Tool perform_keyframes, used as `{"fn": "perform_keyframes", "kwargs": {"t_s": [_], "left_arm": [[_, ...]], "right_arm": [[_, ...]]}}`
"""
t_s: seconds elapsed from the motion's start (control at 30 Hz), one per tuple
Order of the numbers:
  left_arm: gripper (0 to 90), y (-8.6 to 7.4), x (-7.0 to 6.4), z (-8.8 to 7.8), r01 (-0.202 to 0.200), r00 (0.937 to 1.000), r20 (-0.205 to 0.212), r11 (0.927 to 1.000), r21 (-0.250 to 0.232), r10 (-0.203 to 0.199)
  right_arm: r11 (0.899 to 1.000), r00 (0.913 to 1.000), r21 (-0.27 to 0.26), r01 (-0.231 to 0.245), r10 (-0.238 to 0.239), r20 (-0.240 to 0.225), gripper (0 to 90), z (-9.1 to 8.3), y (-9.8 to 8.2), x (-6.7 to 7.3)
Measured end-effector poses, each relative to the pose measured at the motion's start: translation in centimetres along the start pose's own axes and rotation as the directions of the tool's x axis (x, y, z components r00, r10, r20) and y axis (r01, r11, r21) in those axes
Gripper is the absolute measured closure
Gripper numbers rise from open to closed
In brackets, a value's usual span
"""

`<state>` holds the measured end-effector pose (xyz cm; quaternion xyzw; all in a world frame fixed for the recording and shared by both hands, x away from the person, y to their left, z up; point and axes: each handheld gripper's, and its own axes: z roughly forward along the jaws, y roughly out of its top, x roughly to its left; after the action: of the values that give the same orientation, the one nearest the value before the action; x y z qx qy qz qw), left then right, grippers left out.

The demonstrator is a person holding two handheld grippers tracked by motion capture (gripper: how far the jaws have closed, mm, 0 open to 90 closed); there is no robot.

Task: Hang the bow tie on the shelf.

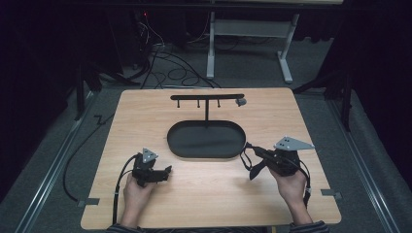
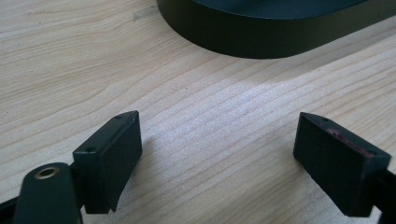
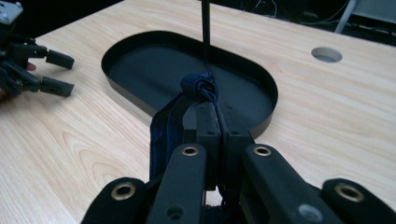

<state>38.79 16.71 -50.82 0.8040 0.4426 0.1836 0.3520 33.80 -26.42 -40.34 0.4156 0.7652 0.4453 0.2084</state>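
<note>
Jaws of the right gripper (image 3: 212,109) were pressed together, and between them we saw a dark blue strap (image 3: 198,88) pinched tightly. In the right gripper view a bunched knot of the strap stood out just beyond the jaw tips, and the rest of the band ran down along the left side of the jaws and under the gripper body. In the high view we saw the right gripper (image 1: 253,155) held in the right hand (image 1: 291,182), lifted above the table (image 1: 301,126), with the strap (image 1: 248,162) hanging in a loop from the tips, just beside the right end of the tray (image 1: 206,140). The tips pointed toward the tray, and the strap was over the wood, not inside the tray.

Jaws of the left gripper (image 2: 219,149) stood wide apart, and we saw only bare wood between the two pads. In its own view the tray (image 2: 261,37) wall was near, ahead of the jaws but not touching them. In the high view the left gripper (image 1: 166,173) lay low by the table in the left hand (image 1: 138,191), near the left end of the tray and well apart from the strap.

Behind the tray a thin stand (image 1: 207,99) with a bar and small hooks rose; its pole (image 3: 205,28) appeared right behind the knot in the right gripper view.
</note>
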Motion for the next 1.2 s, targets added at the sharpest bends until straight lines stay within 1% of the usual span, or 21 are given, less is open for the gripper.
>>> {"fn": "perform_keyframes", "kwargs": {"t_s": [0.1,0.13,0.2,0.23,0.27,0.33,0.37,0.47,0.67,0.73,0.83,0.97,1.03,1.07,1.2], "left_arm": [[15.8,0.0,0.0,0.0,0.0,1.0,0.0,1.0,0.0,0.0],[15.8,0.0,0.0,0.0,0.0,1.0,0.0,1.0,0.0,0.0],[15.8,0.0,0.0,0.0,-0.001,1.0,0.0,1.0,0.0,0.001],[15.8,0.0,0.0,0.0,-0.001,1.0,0.0,1.0,0.0,0.001],[15.8,0.0,0.0,0.0,-0.001,1.0,0.0,1.0,0.0,0.001],[15.8,0.0,0.0,0.0,-0.001,1.0,0.0,1.0,0.0,0.001],[15.7,0.0,0.0,0.0,-0.001,1.0,0.0,1.0,0.0,0.001],[15.8,0.0,0.0,0.0,0.0,1.0,-0.001,1.0,0.0,0.0],[15.8,0.0,0.0,0.0,-0.001,1.0,0.0,1.0,0.0,0.001],[15.8,0.0,0.0,0.0,0.0,1.0,-0.001,1.0,0.0,0.0],[15.8,0.0,0.0,0.0,0.0,1.0,0.0,1.0,0.0,0.0],[15.8,0.0,0.0,0.0,0.0,1.0,0.0,1.0,0.0,0.0],[15.8,0.0,0.0,0.0,0.0,1.0,0.0,1.0,0.0,0.0],[15.8,0.0,0.0,0.0,0.0,1.0,0.0,1.0,0.0,0.0],[15.7,0.0,0.0,0.0,0.0,1.0,0.0,1.0,0.0,0.0]], "right_arm": [[1.0,1.0,-0.014,0.003,-0.003,0.001,90.0,-0.1,0.9,-0.2],[1.0,1.0,-0.014,0.003,-0.003,0.001,90.0,-0.1,0.9,-0.2],[1.0,1.0,-0.029,0.005,-0.005,0.002,90.0,-0.2,1.6,-0.3],[1.0,1.0,-0.029,0.005,-0.005,0.002,90.0,-0.2,1.6,-0.3],[0.999,0.9999,-0.034,0.012,-0.012,0.001,90.0,-0.2,1.9,-0.4],[0.999,0.9999,-0.038,0.012,-0.012,0.001,90.0,-0.1,2.5,-0.5],[0.999,0.9998,-0.041,0.021,-0.021,-0.002,90.0,0.0,3.0,-0.6],[0.999,0.9996,-0.04,0.028,-0.028,-0.004,90.0,0.3,3.8,-0.7],[0.999,0.9998,-0.048,0.018,-0.018,-0.01,90.0,0.8,4.6,-1.2],[0.998,0.9998,-0.056,-0.009,0.008,-0.021,90.0,1.0,5.0,-1.5],[0.998,0.9993,-0.063,-0.02,0.018,-0.032,90.0,1.1,5.3,-1.7],[0.998,0.9997,-0.061,-0.015,0.014,-0.021,90.0,1.2,6.4,-1.9],[0.998,0.9998,-0.061,-0.011,0.01,-0.018,90.0,1.2,6.6,-2.0],[0.998,0.9998,-0.062,-0.015,0.014,-0.016,90.0,1.4,7.0,-2.2],[0.998,0.9994,-0.062,-0.026,0.025,-0.024,90.0,1.8,7.5,-2.4]]}}
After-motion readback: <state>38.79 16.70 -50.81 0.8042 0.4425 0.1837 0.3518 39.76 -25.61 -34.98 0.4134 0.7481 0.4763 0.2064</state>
